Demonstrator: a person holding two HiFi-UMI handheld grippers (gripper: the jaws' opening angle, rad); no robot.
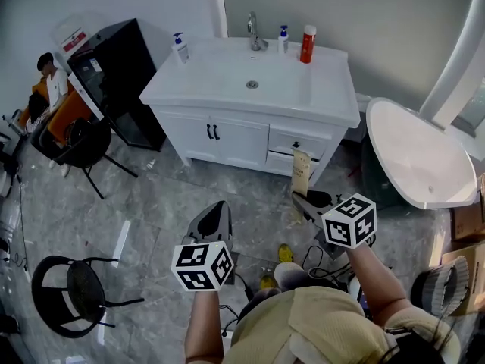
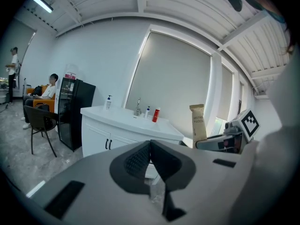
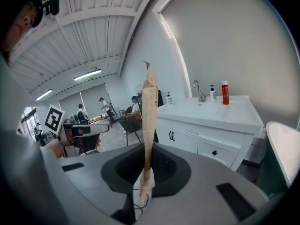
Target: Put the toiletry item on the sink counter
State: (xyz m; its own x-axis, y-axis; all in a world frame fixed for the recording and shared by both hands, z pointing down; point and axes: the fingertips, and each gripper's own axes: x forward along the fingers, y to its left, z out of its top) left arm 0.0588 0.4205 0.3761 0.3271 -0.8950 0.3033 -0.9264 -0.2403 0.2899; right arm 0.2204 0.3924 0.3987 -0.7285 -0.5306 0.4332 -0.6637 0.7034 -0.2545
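At the bottom of the head view the person's 2 bare forearms reach forward from the body, roughly side by side, each tipped a little downward toward the floor (image 1: 151,203). The left claw (image 1: 219,207) points ahead at the cabinet front with its marker cube (image 1: 203,265) over the wrist; in the left gripper view its 2 jaws are pressed together with nothing between them (image 2: 150,143). The right claw (image 1: 300,198) is slightly further forward and angled inward, its marker cube (image 1: 349,220) tilted. It is clenched on the toiletry item (image 3: 149,104), a flat tan carton gripped near its lower end and standing upright above the jaws. In the head view the toiletry item (image 1: 301,171) is in the air in front of the drawers, below the counter (image 1: 333,89) edge and not on it. Beyond it, the white counter carries a sink (image 1: 252,82) with a faucet (image 1: 254,32), 2 pump bottles (image 1: 180,48) and a red bottle (image 1: 307,44) along the back. A white bathtub (image 1: 424,154) is to the right; a black cabinet (image 1: 121,74) and a seated person (image 1: 53,82) are far left.
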